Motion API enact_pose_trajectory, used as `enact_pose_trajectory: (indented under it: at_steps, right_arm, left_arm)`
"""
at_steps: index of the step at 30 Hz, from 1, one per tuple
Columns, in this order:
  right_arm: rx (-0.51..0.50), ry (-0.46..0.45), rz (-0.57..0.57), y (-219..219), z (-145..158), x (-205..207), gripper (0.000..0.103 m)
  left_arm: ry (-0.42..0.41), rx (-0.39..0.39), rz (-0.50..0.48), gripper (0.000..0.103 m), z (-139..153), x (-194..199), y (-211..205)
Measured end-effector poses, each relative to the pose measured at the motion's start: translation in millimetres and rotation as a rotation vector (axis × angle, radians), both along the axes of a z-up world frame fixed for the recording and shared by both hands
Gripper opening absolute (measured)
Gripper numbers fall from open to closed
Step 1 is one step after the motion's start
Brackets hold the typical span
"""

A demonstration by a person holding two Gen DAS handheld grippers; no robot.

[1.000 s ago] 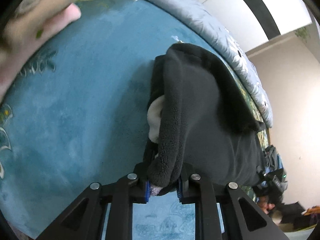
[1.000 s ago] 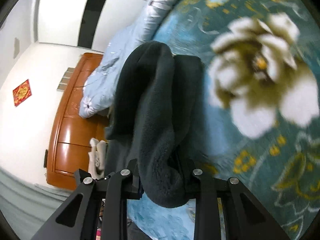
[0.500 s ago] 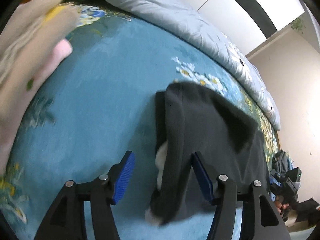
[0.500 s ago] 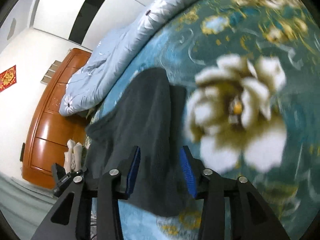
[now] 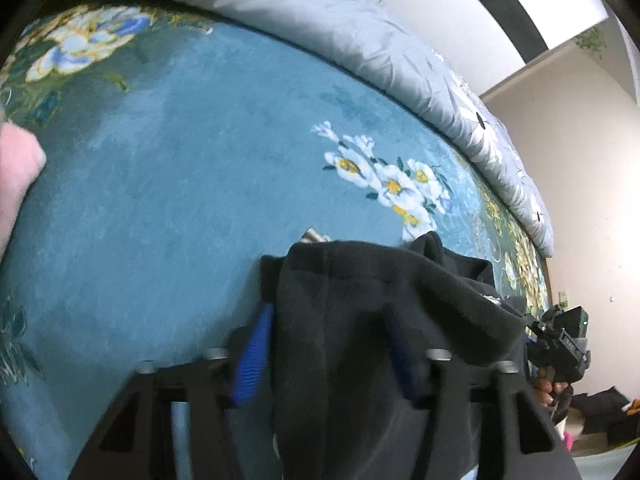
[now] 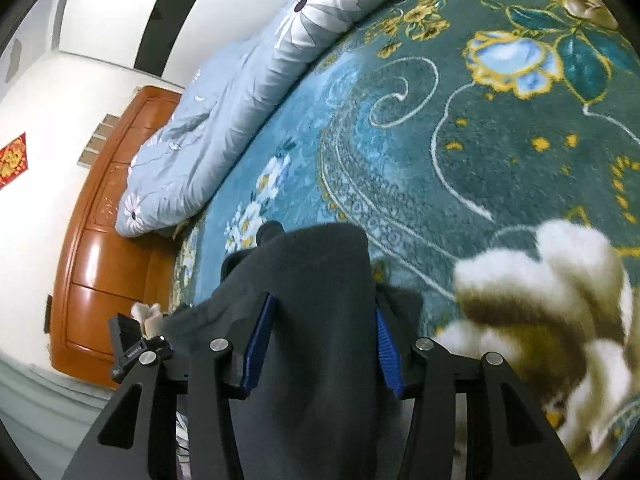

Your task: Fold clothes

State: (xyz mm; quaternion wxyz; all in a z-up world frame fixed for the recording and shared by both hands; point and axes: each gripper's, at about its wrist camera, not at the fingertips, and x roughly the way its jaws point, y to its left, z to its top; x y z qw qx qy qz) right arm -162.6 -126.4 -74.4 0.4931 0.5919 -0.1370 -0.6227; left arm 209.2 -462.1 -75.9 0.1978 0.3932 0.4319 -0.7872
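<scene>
Left claw: a fold of the dark fleece garment lies between the blue pads. The jaws have just been closing. The left pad sits beside the cloth; the right pad is half hidden by it, so whether they pinch the fold cannot be told.

Right claw: the garment's other end runs between its blue pads, which flank the cloth closely on both sides. The jaws have just been opening; a firm grip cannot be confirmed.

Garment location: bunched on the teal floral blanket, extending from each claw across toward the other. A grey quilt lies along the blanket's far edge. An orange wooden headboard stands beyond the quilt in the right view.
</scene>
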Motion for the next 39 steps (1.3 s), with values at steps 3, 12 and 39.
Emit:
enact_pose_trajectory:
  at_steps: [3, 12, 39]
  right_arm:
    - [0.002, 0.05, -0.003, 0.8, 4.3, 1.2, 0.03]
    - [-0.193, 0.162, 0.029, 6.7, 66.4, 5.8, 0.008]
    - [0.015, 0.038, -0.052, -13.0, -19.2, -23.2, 0.012]
  left_arm:
    - [0.006, -0.041, -0.001, 0.012, 5.5, -0.8, 6.0]
    - [0.216, -0.114, 0.055, 0.011, 65.8, 15.0, 4.0]
    - [0.0, 0.036, 0.133, 0.047, -10.1, 14.7, -22.4]
